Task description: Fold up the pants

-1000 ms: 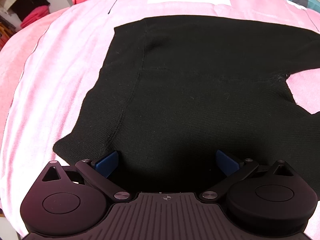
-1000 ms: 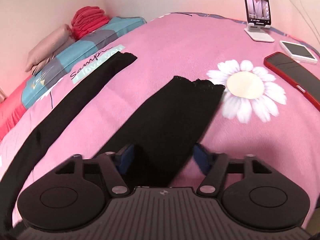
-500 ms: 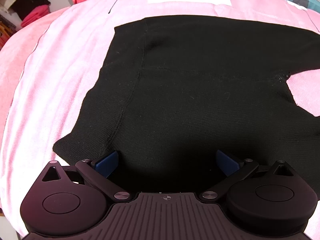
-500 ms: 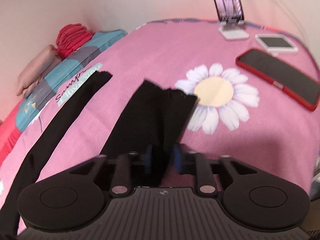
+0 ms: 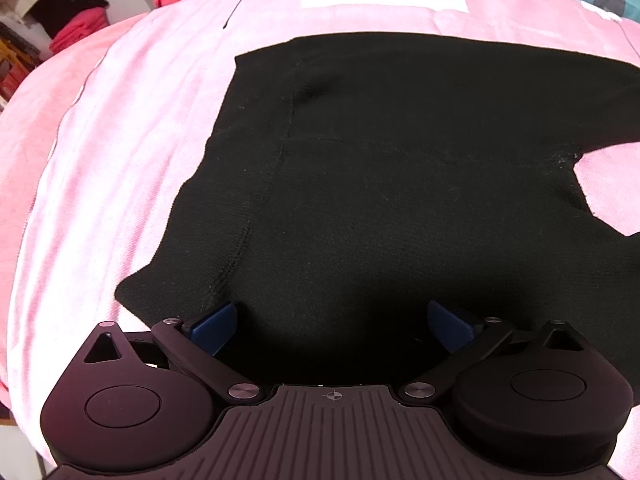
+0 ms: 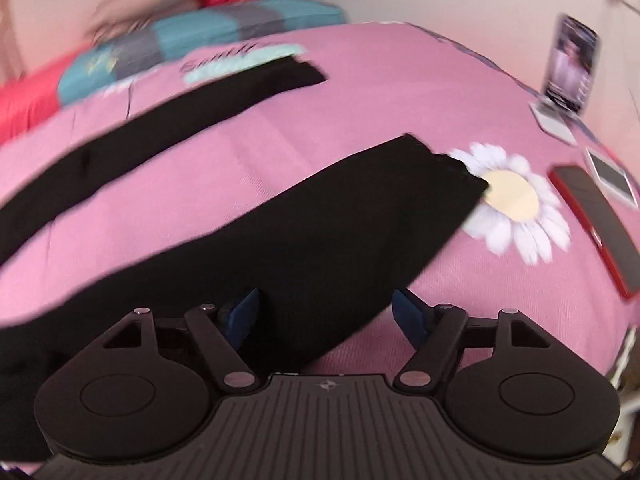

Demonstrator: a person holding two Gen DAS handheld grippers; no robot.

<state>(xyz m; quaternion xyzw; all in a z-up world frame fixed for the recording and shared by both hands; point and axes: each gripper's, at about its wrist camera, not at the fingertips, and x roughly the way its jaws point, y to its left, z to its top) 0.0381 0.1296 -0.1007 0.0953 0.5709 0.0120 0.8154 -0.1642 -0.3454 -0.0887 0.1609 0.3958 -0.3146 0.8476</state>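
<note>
Though blur smears the pillows (image 6: 208,36), both the left gripper (image 5: 331,322) and right gripper (image 6: 325,312) gape over black pants (image 5: 400,200).

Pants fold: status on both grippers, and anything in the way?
Left gripper open over waist end. Right gripper open over near leg. Black pants flat, unfolded, on pink bedspread. Red phone beside leg cuff.

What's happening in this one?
A person with a gripper in each hand is about to fold black pants spread flat on a pink bed. The left gripper sits open over the waist end. The right gripper is open over one leg. No fold is made yet.
</note>
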